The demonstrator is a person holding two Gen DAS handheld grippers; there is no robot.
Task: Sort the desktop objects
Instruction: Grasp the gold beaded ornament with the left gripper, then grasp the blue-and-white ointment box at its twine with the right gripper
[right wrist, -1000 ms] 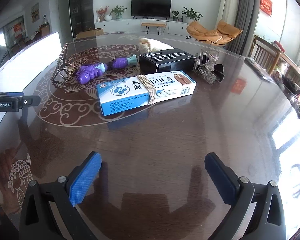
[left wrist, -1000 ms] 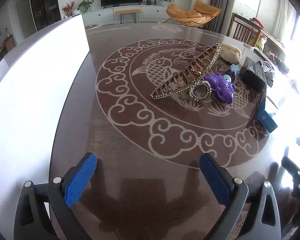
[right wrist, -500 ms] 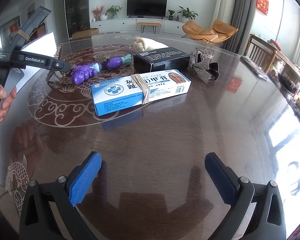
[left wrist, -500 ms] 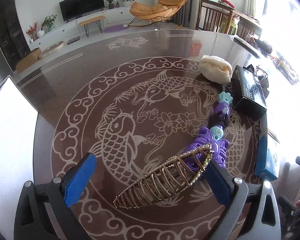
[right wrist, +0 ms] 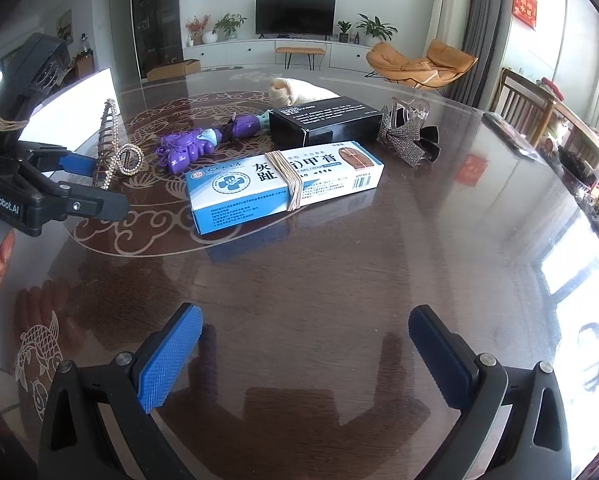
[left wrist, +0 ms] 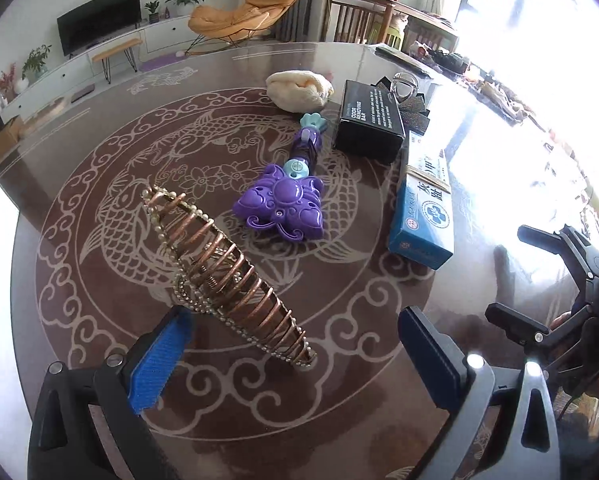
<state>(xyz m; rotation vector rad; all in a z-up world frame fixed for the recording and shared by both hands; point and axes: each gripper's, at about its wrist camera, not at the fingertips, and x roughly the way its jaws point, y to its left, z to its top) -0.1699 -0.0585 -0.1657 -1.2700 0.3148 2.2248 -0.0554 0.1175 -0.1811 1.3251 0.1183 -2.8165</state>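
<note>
The left tool (left wrist: 295, 356) is gaping wide and holding nothing, its blue pads flanking the near end of the beaded hair claw (left wrist: 227, 280) lying in the middle of the bench (left wrist: 99, 128). The claw is looking light, stiff and fragile, its curved wires likely slippery; pinching across the spring hinge seems safest. The right tool (right wrist: 303, 364) is also spread wide and empty, hovering near the bench's front edge. Showing: 2 hair clips, 2 boxes, 1 purple toy (left wrist: 287, 204), 1 cream cloth (left wrist: 299, 88).

Black tool (right wrist: 305, 358) frames, blue ribbed pads (right wrist: 167, 360) (silver screws)
</note>
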